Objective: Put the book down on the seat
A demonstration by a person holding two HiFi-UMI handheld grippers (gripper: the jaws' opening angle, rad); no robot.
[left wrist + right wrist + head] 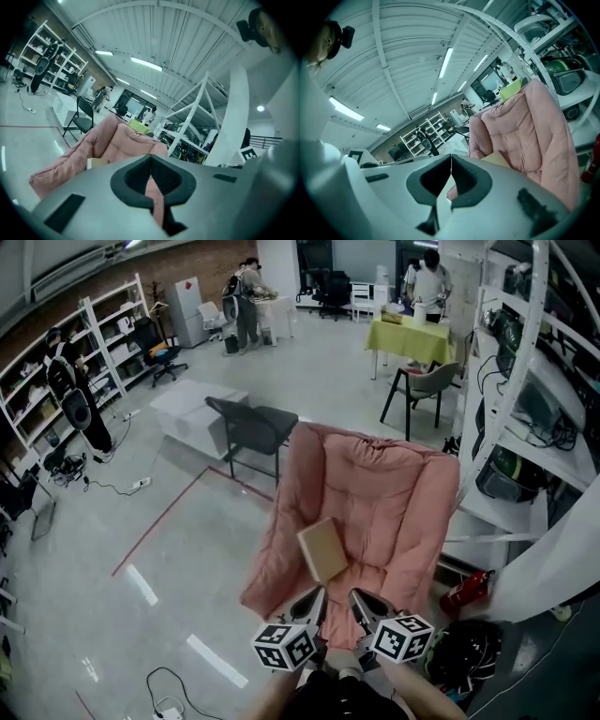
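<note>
A tan book lies flat on the pink cushioned seat, near its front left, with nothing holding it. My left gripper and right gripper hover side by side just in front of the seat's front edge, below the book. Both are shut, their dark pads meeting with nothing between them. In the left gripper view the shut left gripper points at the seat, with the book to its left. In the right gripper view the book shows just right of the shut right gripper, against the seat.
A black chair stands behind the seat on the left, next to a white platform. A white shelf rack runs close along the right. A red fire extinguisher stands by the seat's right front. Further back are a grey chair and a yellow-green table.
</note>
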